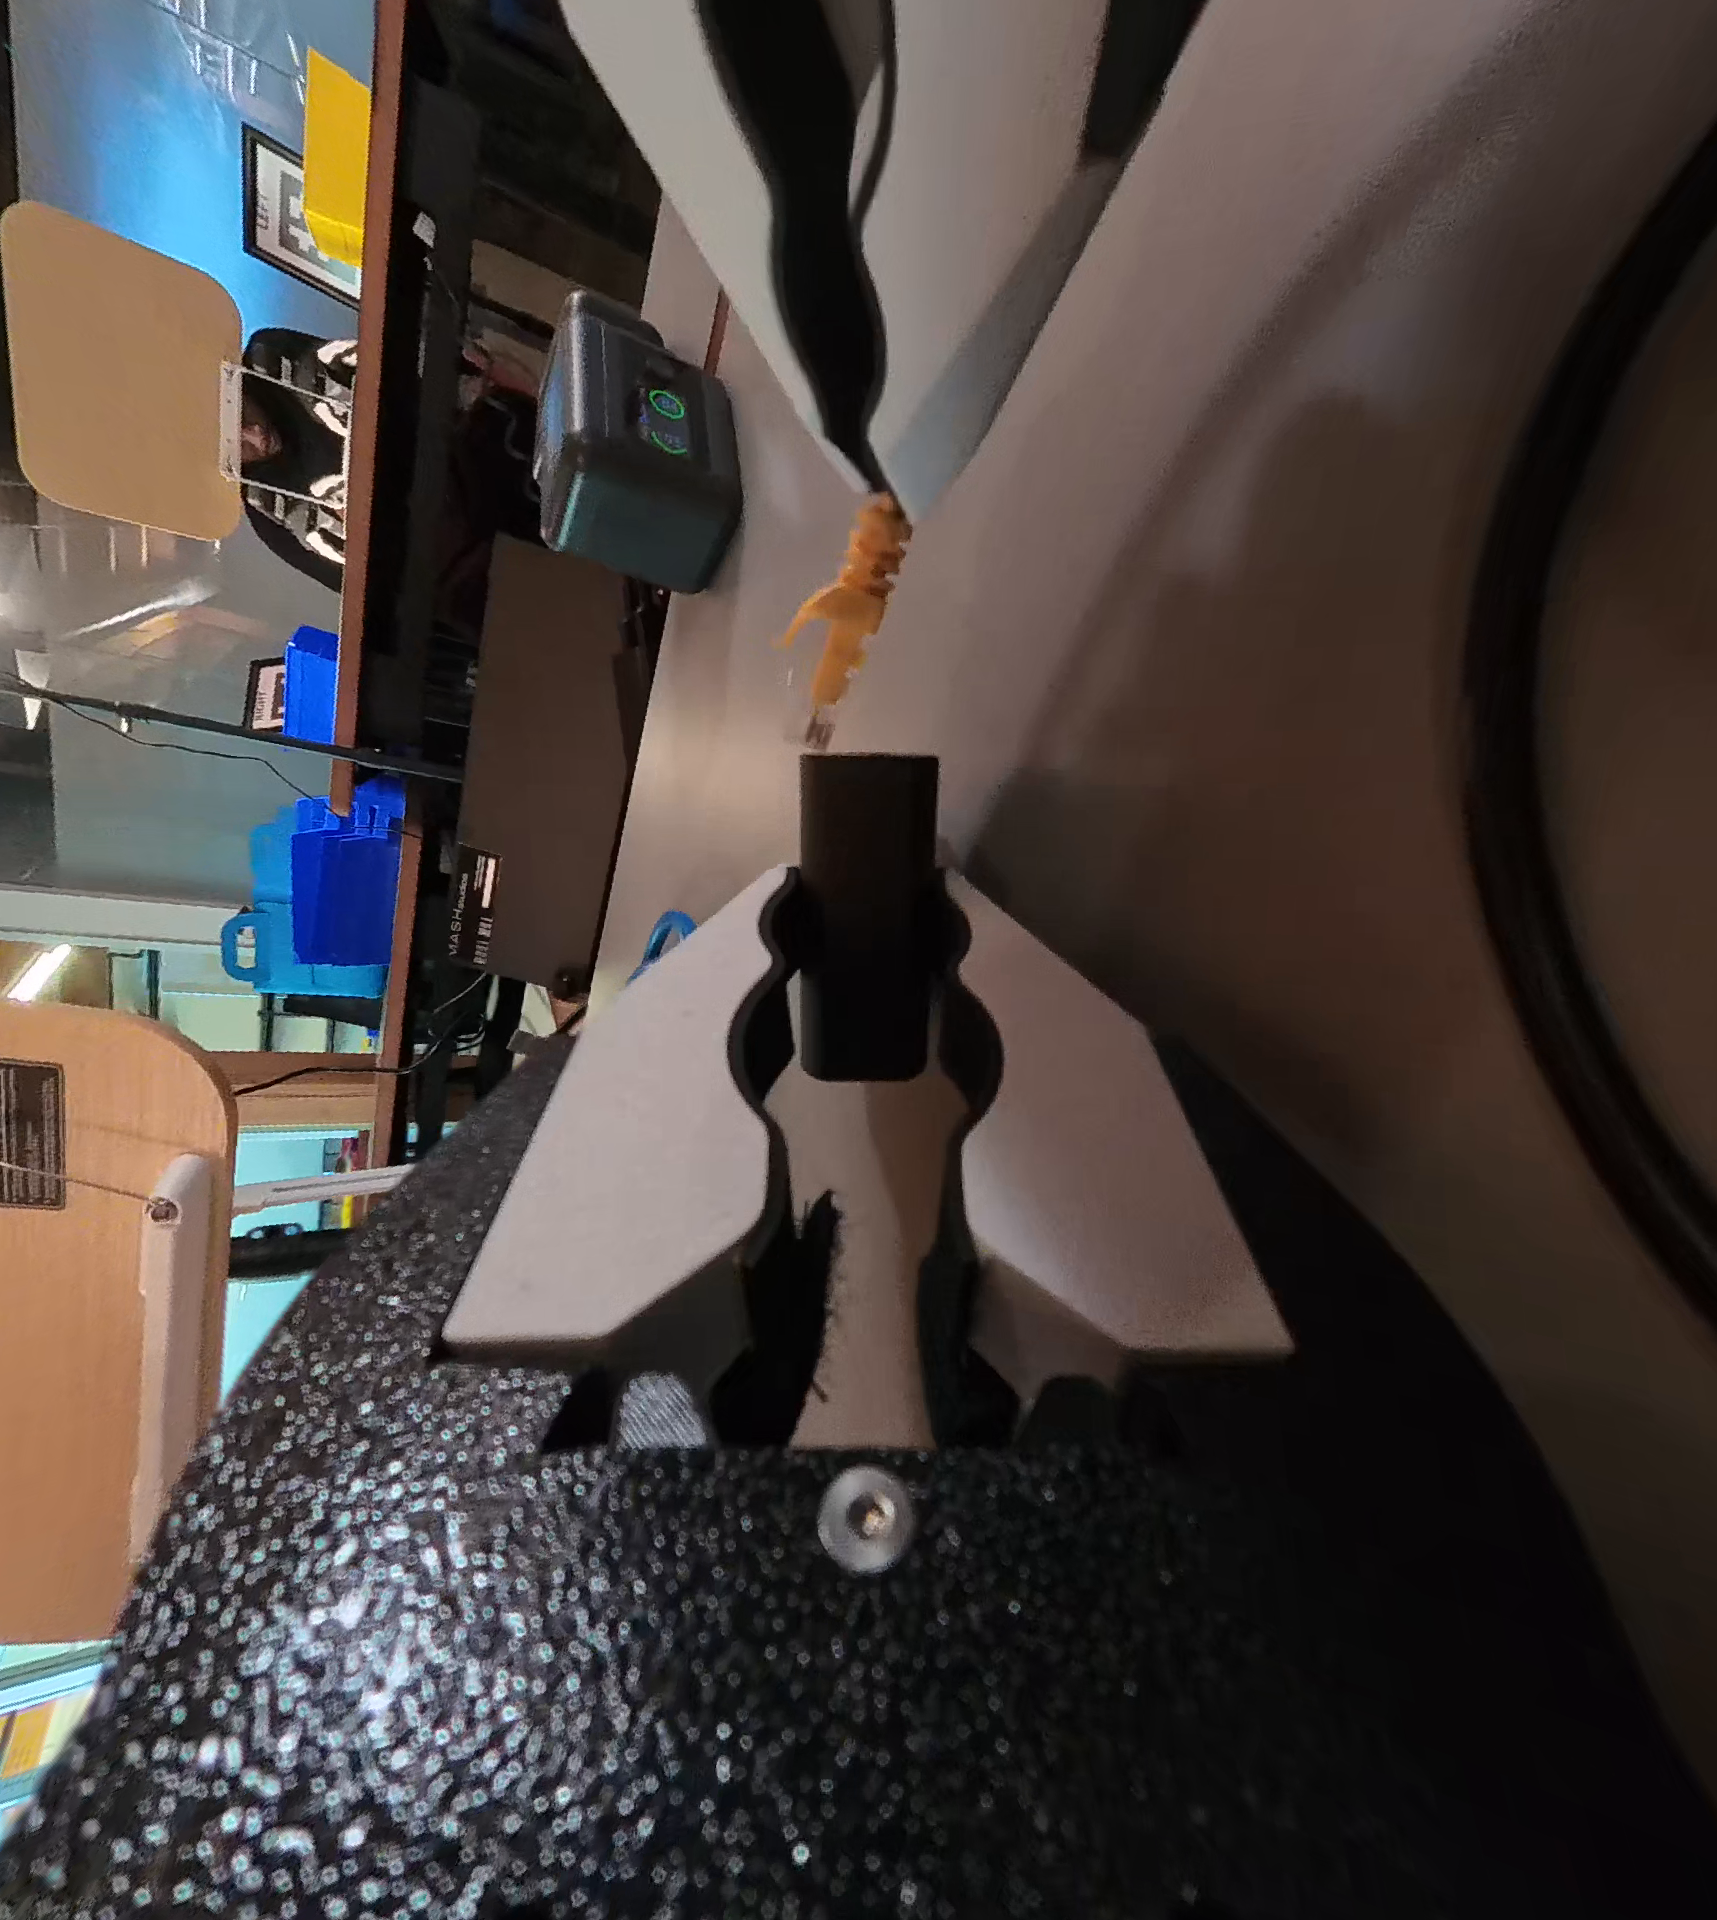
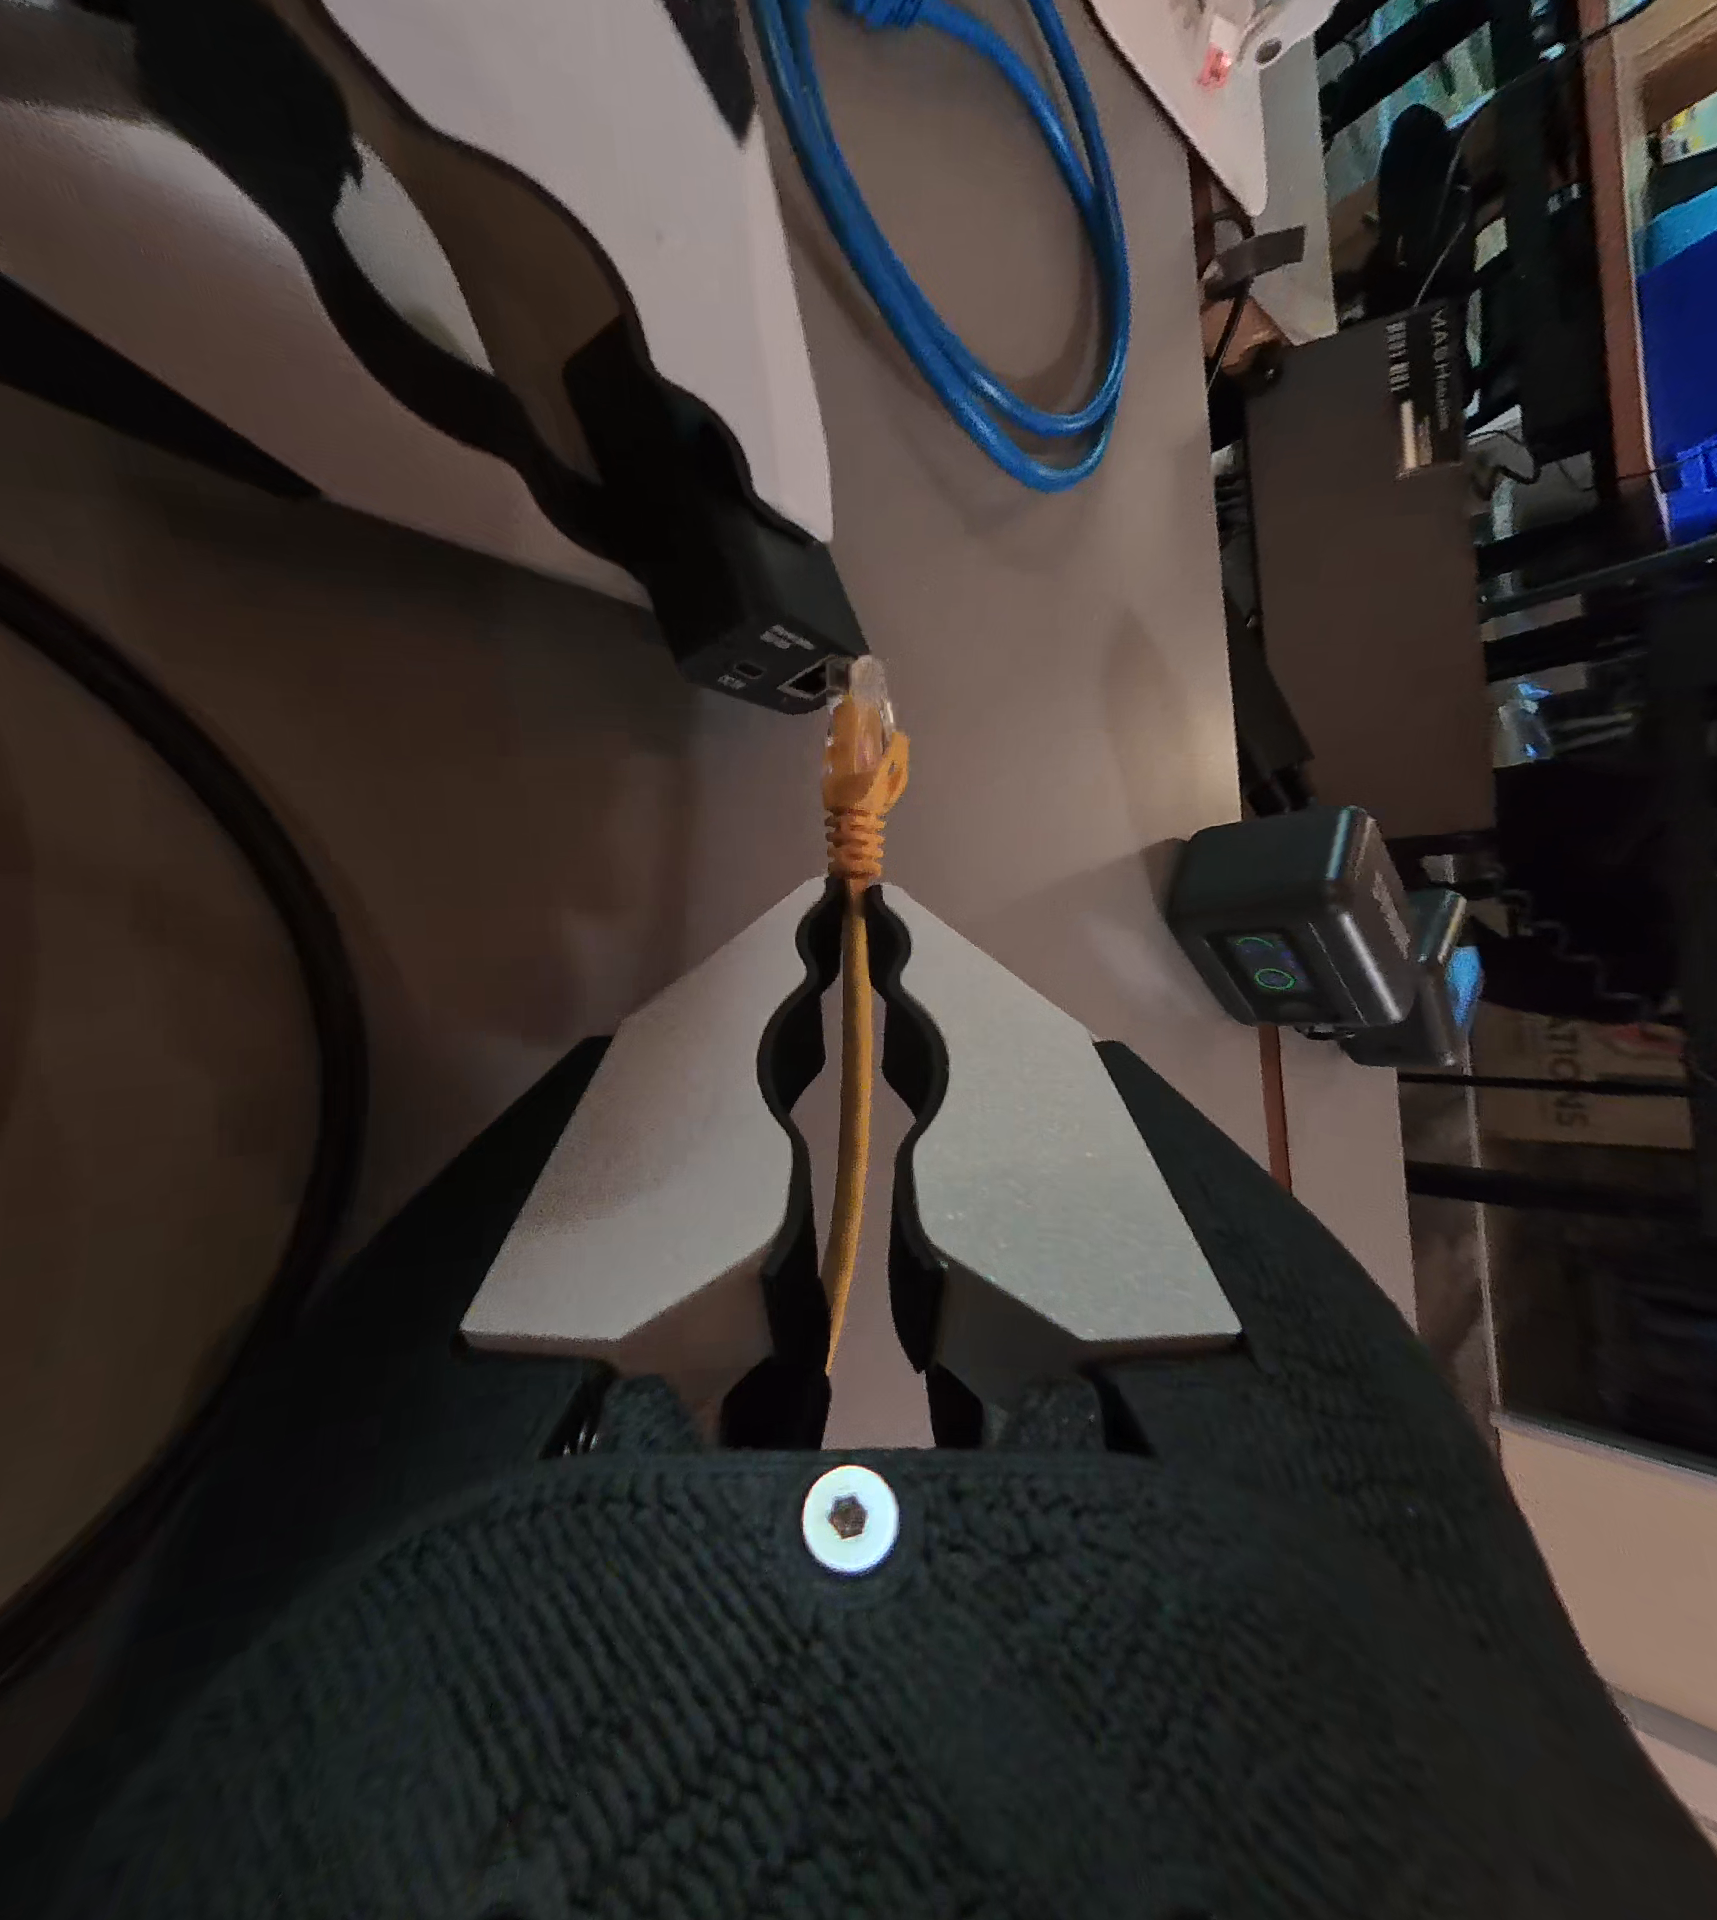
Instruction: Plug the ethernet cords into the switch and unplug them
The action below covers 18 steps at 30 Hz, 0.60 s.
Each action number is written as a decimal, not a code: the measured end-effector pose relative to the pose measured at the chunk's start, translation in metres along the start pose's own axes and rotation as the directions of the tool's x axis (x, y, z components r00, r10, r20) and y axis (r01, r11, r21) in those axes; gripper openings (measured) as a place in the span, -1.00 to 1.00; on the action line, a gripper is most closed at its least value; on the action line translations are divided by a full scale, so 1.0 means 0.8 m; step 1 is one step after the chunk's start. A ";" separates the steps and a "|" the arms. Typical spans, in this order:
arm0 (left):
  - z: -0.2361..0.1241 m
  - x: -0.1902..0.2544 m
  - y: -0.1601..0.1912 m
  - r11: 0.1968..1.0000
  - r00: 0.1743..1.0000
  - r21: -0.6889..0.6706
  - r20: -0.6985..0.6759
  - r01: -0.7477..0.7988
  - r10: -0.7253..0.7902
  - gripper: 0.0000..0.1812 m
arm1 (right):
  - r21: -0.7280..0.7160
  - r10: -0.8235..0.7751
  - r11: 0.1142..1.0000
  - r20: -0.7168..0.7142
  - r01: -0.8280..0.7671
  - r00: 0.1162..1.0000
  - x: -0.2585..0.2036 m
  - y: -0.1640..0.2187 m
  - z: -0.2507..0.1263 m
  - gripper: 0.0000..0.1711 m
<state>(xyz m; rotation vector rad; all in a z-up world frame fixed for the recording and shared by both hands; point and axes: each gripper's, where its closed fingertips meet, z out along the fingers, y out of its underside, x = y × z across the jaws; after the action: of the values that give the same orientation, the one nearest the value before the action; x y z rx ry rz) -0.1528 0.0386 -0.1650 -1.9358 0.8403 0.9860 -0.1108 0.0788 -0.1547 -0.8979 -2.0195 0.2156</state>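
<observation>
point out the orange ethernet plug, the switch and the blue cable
orange ethernet plug (image 2: pixel 859 758): right wrist view, on its orange boot behind the clear tip
switch (image 1: pixel 867 914): left wrist view, on its black body between the fingers
blue cable (image 2: pixel 1030 416): right wrist view, on the loop's bend

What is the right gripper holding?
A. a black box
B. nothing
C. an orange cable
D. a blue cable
C: in the right wrist view the right gripper is shut on the orange cable, with its clear plug right at the port of the black switch; the blue cable lies loose on the table.
</observation>
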 end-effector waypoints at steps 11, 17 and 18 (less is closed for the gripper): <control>-0.003 0.002 0.000 0.997 0.997 -0.016 0.012 -0.076 0.076 -0.76 | 0.017 0.066 0.998 0.103 -0.068 0.992 -0.012 0.006 0.005 -0.97; -0.005 0.003 -0.002 0.997 0.998 0.033 -0.013 -0.068 0.069 -0.76 | 0.057 0.057 0.996 0.146 -0.065 0.988 -0.014 0.008 0.008 -0.97; -0.006 0.003 -0.002 0.997 0.997 0.042 -0.016 -0.071 0.071 -0.76 | 0.063 0.050 0.996 0.148 -0.060 0.988 -0.014 0.008 0.008 -0.97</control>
<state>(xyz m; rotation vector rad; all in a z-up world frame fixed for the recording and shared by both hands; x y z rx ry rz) -0.1487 0.0347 -0.1648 -1.8930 0.9383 0.9865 -0.1087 0.0767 -0.1690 -0.9193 -2.1102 0.3886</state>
